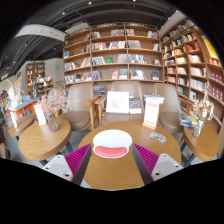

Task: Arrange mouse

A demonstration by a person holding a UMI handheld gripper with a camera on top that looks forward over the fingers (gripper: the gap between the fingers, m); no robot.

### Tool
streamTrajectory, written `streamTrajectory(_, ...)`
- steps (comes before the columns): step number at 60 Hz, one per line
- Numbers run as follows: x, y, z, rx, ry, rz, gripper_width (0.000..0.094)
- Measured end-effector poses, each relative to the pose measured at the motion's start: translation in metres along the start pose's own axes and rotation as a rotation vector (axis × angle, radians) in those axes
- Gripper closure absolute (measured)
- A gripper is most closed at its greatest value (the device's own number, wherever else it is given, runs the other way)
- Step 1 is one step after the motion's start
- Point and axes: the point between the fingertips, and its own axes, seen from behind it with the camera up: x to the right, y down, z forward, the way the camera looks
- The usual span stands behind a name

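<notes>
Hovering over the round wooden table (115, 168), the gripper (112, 158) stood wide open, holding nothing. A white mouse (112, 139) on a red mat (112, 151) lay just beyond its fingers (76, 159).

White mouse (112, 140) on red mat (112, 151); round wooden table (100, 170).

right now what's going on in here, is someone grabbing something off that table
A person's handheld gripper hangs over a round wooden table in a room lined with bookshelves. Its fingers are open and hold nothing. A white mouse rests on a red mouse pad just ahead of the fingers, not yet touched. Beyond it, display cards stand at the table's far side, with more round tables off to either side.
</notes>
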Motion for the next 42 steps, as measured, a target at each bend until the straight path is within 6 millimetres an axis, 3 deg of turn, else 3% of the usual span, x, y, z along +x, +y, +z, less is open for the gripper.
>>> streamTrajectory(6, 0.026, 0.001, 0.006, -0.009, 0.057, -0.011, 0.0087)
streamTrajectory(7, 0.05, 0.003, 0.019, -0.007, 0.064, -0.013, 0.0086)
streamTrajectory(26, 0.187, 0.013, 0.055, -0.023, 0.235, 0.013, 0.0089)
streamTrajectory(38, 0.251, 0.025, 0.089, -0.037, 0.296, 0.018, 0.0089)
streamTrajectory(42, 0.261, 0.031, 0.101, -0.048, 0.306, 0.013, 0.0089)
